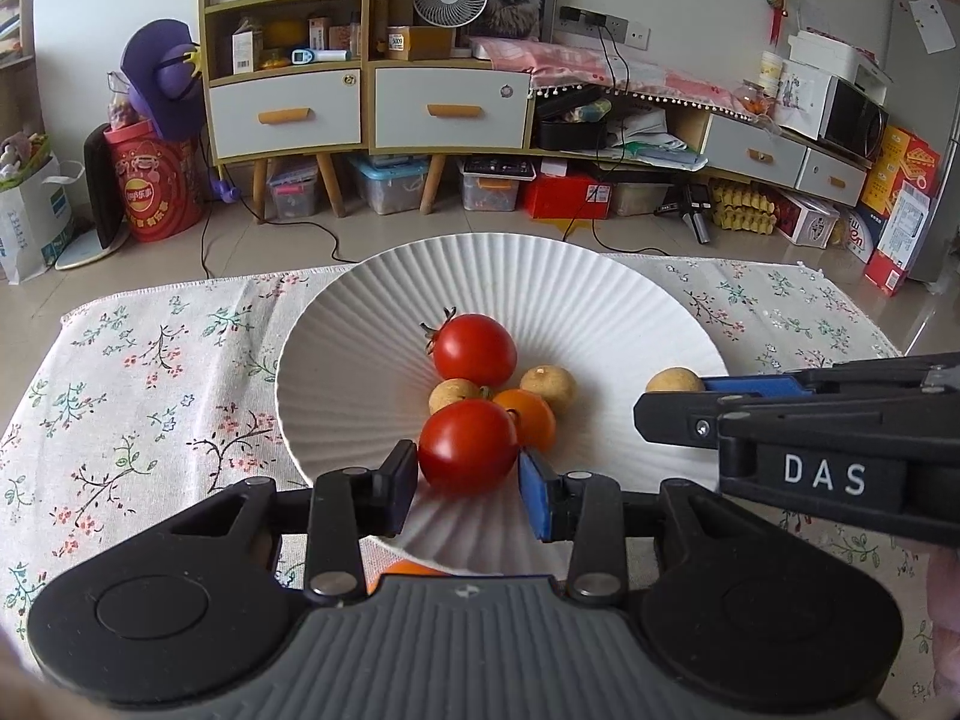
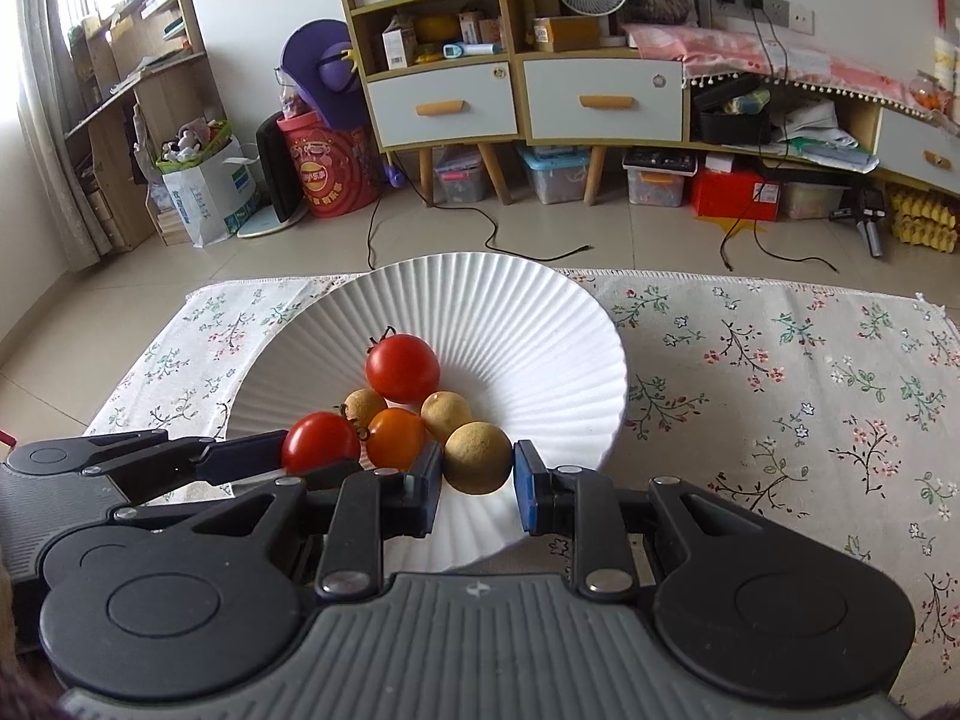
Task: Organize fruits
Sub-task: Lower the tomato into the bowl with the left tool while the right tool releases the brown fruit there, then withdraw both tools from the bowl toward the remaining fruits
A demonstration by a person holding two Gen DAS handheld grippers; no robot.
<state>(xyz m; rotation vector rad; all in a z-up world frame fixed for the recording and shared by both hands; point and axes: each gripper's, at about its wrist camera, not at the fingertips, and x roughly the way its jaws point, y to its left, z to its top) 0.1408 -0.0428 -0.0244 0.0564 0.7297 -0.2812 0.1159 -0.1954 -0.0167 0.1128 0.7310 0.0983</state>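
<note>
Evidently both fruits are being carried to the same place, since the white ribbed plate [image 1: 600, 300] already holds a small cluster at its centre: a red cherry tomato [image 1: 474, 349] with its stem at the far side, two tan longans [image 1: 547, 387] behind an orange cherry tomato [image 1: 528, 417]. The left hand-held gripper [image 1: 468, 471] is clamped on a second red cherry tomato [image 1: 468, 445], its pads pressing the fruit from left and right, and it hangs over the near part of the plate just beside the cluster, presumably so the tomato can be let go without rolling off the rim. The right hand-held gripper [image 2: 477, 480] grips a round tan longan [image 2: 478, 457] in the same sideways pinch, over the near right part of the plate and next to the left one, apparently waiting its turn to drop its load. A floral tablecloth [image 2: 780, 396] covers the table under the plate, and something orange [image 1: 414, 569] peeks out below the left gripper's body, too hidden to name. Placing looks like the step in hand.
</note>
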